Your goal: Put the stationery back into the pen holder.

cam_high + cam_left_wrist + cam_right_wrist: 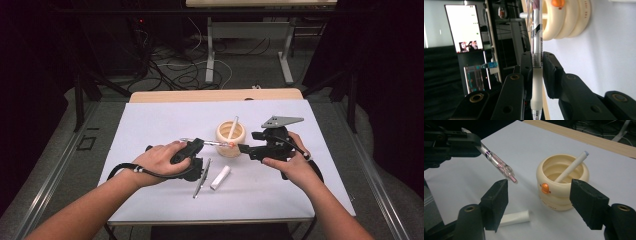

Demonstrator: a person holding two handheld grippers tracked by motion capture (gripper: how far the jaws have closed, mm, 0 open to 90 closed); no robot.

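Jaws first: in the high view your left gripper (pixel 200 146) is clamped on a clear pen (pixel 210 143) that points right toward the cream ringed cup (pixel 230 139), while your right gripper (pixel 245 148) faces it from the other side with its jaws parted and nothing between them. One white pen (pixel 232 128) already leans in the cup. On the white sheet (pixel 150 125) that covers the tabletop, a second pen (pixel 202 178) and a white tube (pixel 220 177) lie near you, just beside the left gripper, so I judge the loading well short of done: one in, one in hand, at least one waiting. The far and right parts of the sheet are bare; the near edge lies close under your forearms.

From the left gripper view, the clear pen (pixel 536 75) stands pinched at its frosted grip sleeve between both pads, its far end reaching up beside the cup (pixel 566 20). The cup's mouth faces the pen, with the white pen's (pixel 526 15) end showing at the rim.

From the right gripper view, the pen's tip (pixel 512 178) hangs in the air just above the left pad (pixel 495 202), short of the cup (pixel 562 182), which sits between the two pads but farther off. Neither pad touches anything. The white tube (pixel 515 217) lies below on the sheet; room toward the wooden far edge (pixel 584 138) is clear for a hand-over.
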